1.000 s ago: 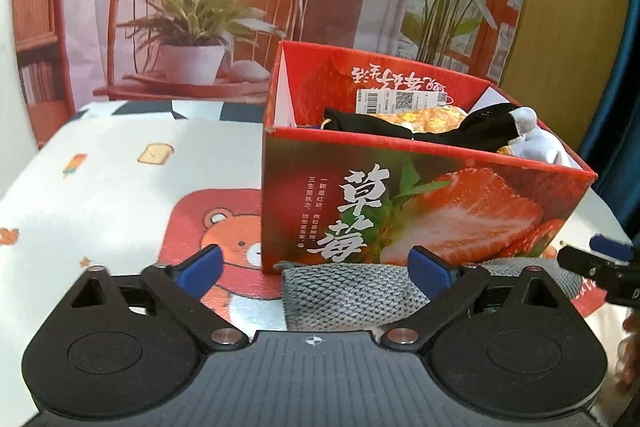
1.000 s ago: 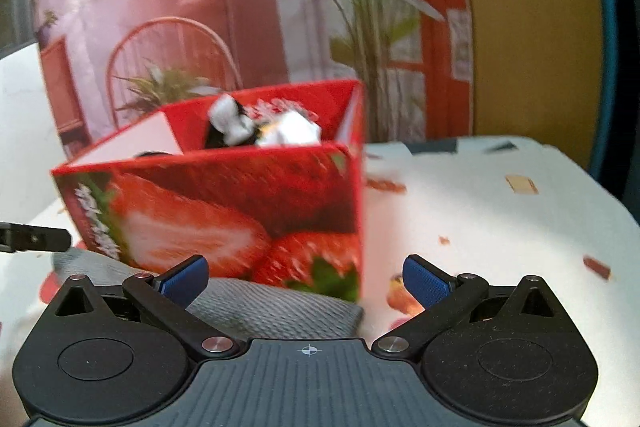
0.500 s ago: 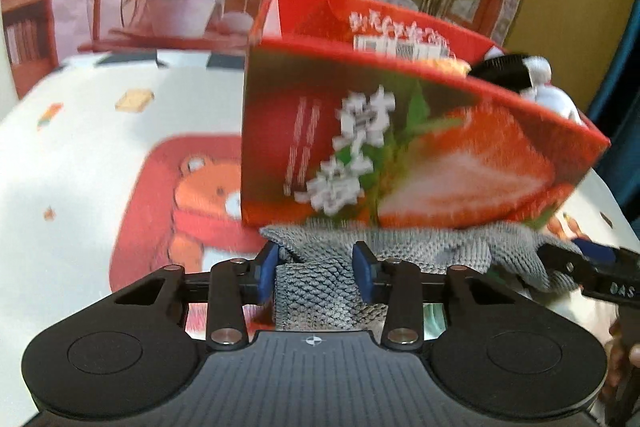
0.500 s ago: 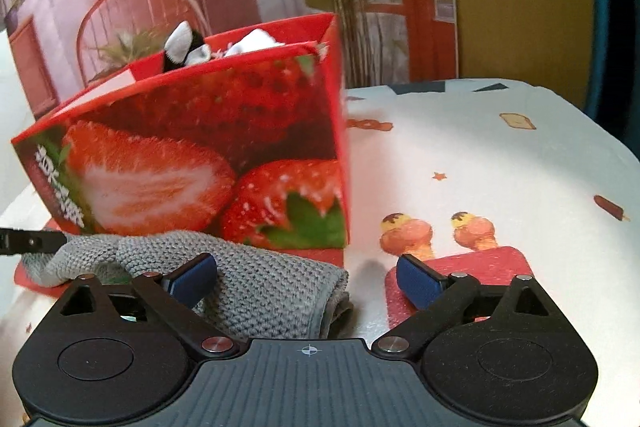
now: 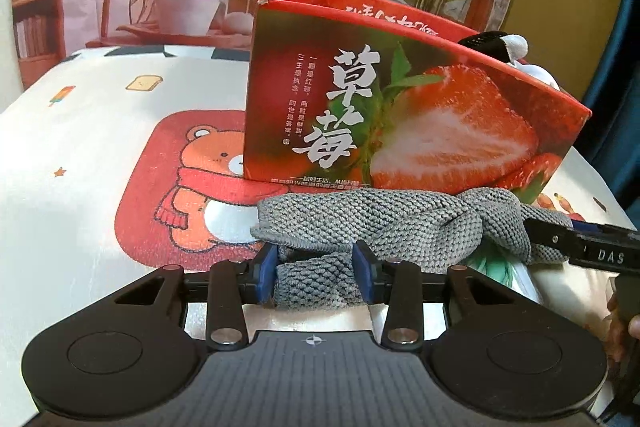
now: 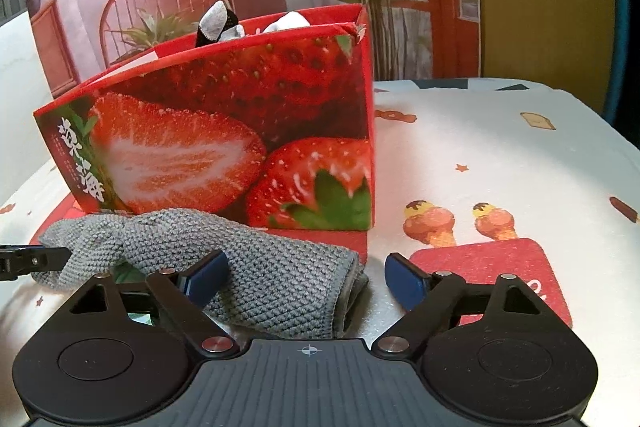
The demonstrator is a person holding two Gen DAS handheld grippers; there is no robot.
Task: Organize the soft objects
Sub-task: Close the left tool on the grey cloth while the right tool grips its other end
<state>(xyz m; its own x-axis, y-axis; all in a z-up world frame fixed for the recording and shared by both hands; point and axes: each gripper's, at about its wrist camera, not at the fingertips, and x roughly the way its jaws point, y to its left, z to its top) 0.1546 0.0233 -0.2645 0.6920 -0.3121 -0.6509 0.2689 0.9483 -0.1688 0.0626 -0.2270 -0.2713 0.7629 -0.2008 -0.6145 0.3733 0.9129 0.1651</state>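
Two grippers work one grey knitted cloth (image 5: 384, 223), which lies on the printed tablecloth (image 5: 80, 155) right against the front foot of the strawberry box (image 5: 400, 123); whether the cloth actually touches the box wall cannot be told. The left gripper (image 5: 316, 277) is clenched on a bunched fold at one end of the cloth, its blue pads (image 5: 267, 277) pressing the knit from both sides; the right gripper (image 6: 304, 277) is closing at the other end, near the box's corner, with the cloth's folded edge between its jaws but the pads not yet pressing it. One of its pads (image 6: 208, 273) lies over the knit while the other stands on bare tablecloth just beside the fold.

Inside the box, black-and-white soft items (image 6: 218, 23) already poke above the rim, so the likely step is lifting the cloth up and over the front wall. Several things could spoil that, in judgement: the right jaws may shut on only the outer layer, letting the fold slip out on the lift; a loose knit stretches, so uneven pulls could drag it against the box and shove or tip that light carton; a sagging middle could snag the rim.
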